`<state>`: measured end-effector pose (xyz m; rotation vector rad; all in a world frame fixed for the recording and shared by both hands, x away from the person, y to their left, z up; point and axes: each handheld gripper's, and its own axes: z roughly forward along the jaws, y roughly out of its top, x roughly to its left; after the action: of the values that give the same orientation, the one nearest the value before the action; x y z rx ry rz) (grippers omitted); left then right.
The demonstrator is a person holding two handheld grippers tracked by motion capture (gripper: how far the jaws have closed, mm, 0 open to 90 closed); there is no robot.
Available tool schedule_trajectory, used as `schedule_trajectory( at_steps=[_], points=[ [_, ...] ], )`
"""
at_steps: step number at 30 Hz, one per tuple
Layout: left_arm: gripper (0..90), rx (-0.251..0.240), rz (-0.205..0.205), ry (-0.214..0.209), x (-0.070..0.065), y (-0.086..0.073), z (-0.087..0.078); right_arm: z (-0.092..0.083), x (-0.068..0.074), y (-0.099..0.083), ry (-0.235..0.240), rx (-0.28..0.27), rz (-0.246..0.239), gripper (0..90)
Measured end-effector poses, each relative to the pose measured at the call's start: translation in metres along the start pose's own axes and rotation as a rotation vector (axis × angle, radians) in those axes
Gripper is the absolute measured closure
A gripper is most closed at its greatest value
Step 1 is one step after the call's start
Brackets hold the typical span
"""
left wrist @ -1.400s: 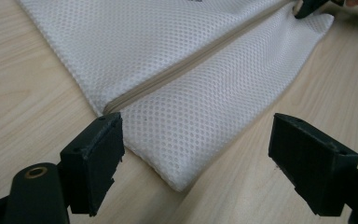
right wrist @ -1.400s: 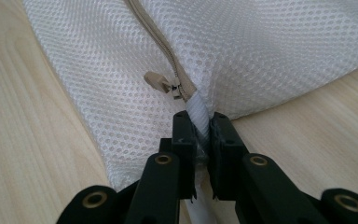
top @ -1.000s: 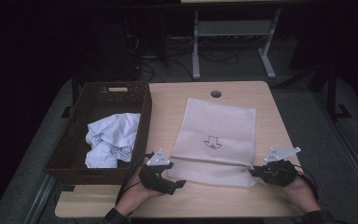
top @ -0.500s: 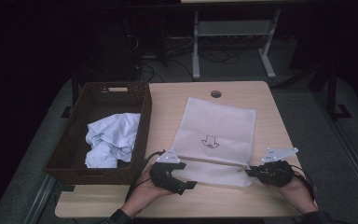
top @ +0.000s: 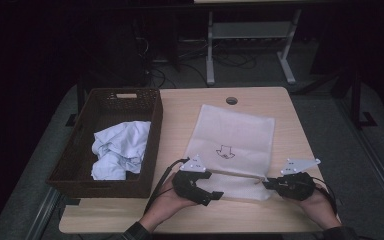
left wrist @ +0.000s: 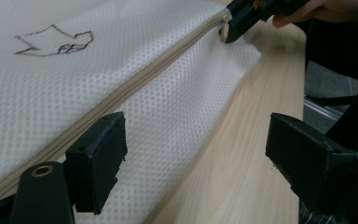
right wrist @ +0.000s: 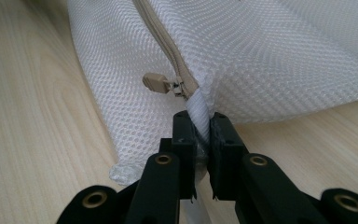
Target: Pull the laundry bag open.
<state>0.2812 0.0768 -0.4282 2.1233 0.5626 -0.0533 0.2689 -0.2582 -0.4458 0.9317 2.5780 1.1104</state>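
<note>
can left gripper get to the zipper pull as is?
Probably yes. The left gripper has its jaws open beside the mesh bag, and bare table lies between it and the zipper pull. The right gripper pinches the bag's corner just beside the pull, so it could crowd the approach.

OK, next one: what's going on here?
A person works a white mesh laundry bag on the table with two tools. The right tool is shut on the bag's corner by the zipper pull. The left tool is open beside the bag's near edge, gripping nothing. A dark basket holds a pale blue cloth.
</note>
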Motion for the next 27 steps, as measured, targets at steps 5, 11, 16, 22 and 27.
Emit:
schedule_trajectory(
  at_steps=[5,11,16,22,27],
  points=[
    [20.9,0.0,0.001,-0.025,-0.002,0.006,0.008,0.0,0.001,0.001,0.007,-0.006,-0.001,81.3],
    [22.1,0.005,0.035,-0.04,-0.008,0.012,0.021,-0.001,0.003,0.002,0.013,-0.012,-0.004,81.2],
    [23.4,0.008,0.045,-0.043,-0.01,0.015,0.025,-0.001,0.003,0.002,0.013,-0.013,-0.003,81.2],
    [27.7,0.022,0.083,-0.053,-0.018,0.022,0.038,-0.001,0.005,0.002,0.012,-0.017,-0.011,81.3],
    [32.7,0.021,0.096,-0.069,-0.02,0.026,0.044,-0.001,0.006,0.003,0.015,-0.019,-0.01,81.2]
  ],
)
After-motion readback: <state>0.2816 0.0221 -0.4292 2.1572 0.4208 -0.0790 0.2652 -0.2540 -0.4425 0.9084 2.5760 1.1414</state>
